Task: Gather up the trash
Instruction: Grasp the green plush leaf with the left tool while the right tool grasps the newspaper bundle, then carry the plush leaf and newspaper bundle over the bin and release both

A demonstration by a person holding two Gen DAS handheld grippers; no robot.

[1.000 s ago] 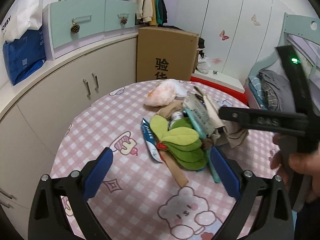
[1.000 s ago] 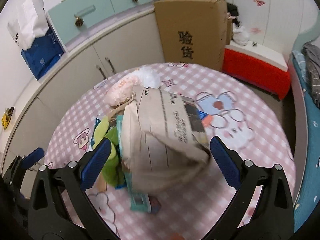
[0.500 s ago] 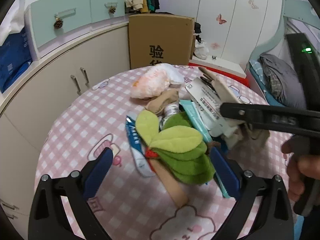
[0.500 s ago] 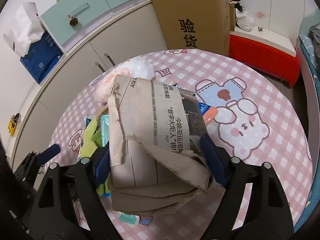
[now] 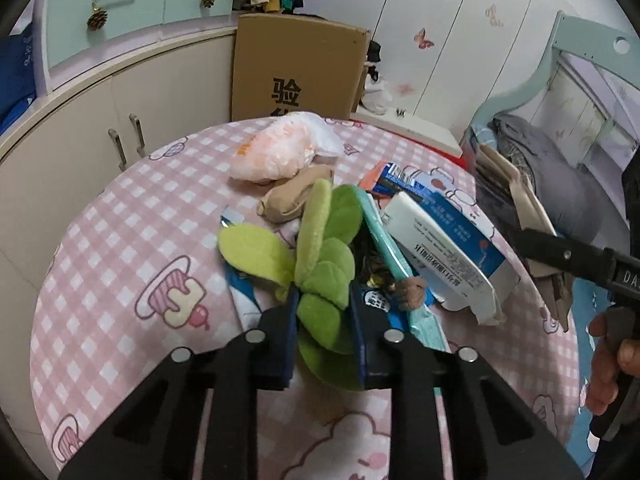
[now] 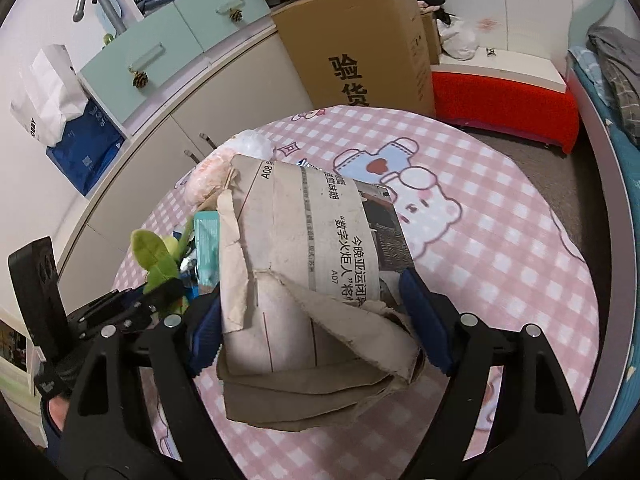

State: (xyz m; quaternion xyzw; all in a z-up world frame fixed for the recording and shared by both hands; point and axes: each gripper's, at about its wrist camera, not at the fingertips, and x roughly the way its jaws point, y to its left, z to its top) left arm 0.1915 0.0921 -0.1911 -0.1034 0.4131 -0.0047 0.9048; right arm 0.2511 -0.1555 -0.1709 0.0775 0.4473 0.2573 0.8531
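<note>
Trash pile [image 5: 400, 240] is spread mid-way across the pink checked tablecloth [image 5: 120, 240]. Left gripper [image 5: 324, 320], wide open a second ago, is now being closed, blue pads pressed on the green felt leaf bundle [image 5: 324, 276]. Right gripper [image 6: 312, 320], narrowed from fully open, is clamped round the folded newspaper and brown paper wad [image 6: 304, 280], held above the cloth.

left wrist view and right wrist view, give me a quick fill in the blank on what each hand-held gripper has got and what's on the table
1. The left hand-held gripper pinches a plush leafy toy coloured ____.
2. The right hand-held gripper clamps a folded, torn ____.
3. The pink checked tablecloth shows cartoon ____.
4. The tall box behind the table is made of ____.

Missing: green; newspaper; bears; cardboard
</note>
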